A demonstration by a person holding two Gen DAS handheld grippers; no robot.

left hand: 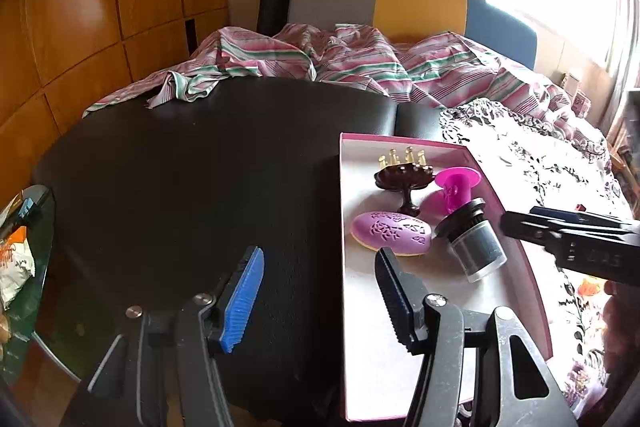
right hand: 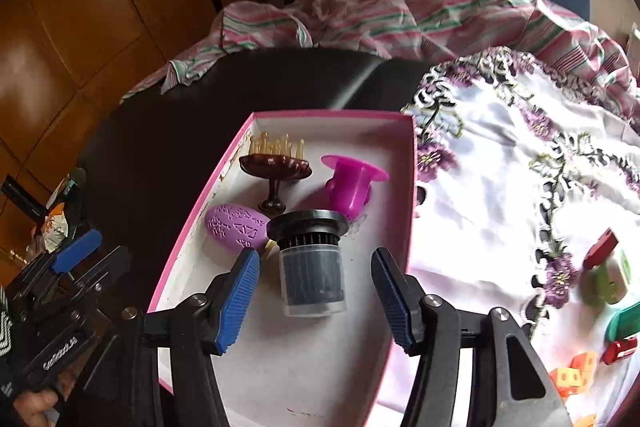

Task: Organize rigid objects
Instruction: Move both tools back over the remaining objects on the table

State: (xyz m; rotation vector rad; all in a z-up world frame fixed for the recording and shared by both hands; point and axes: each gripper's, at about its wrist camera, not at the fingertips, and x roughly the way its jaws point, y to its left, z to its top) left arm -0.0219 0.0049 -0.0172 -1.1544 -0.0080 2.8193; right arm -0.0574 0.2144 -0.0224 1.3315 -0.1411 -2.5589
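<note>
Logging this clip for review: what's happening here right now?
A person holds a gripper in each hand over a pink box. The right gripper is open, with a black filter lying in the box between its fingers, untouched. The left gripper is open and empty at the box's left edge.

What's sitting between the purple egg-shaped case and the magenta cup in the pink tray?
The dark brown pedestal stand sits between the purple case and the magenta cup; the right wrist view shows this best.

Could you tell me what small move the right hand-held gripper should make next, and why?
Probably swing right toward the loose toys on the floral cloth. The right hand-held gripper stands open with its pads clear of the black filter, which already lies in the pink box.
</note>
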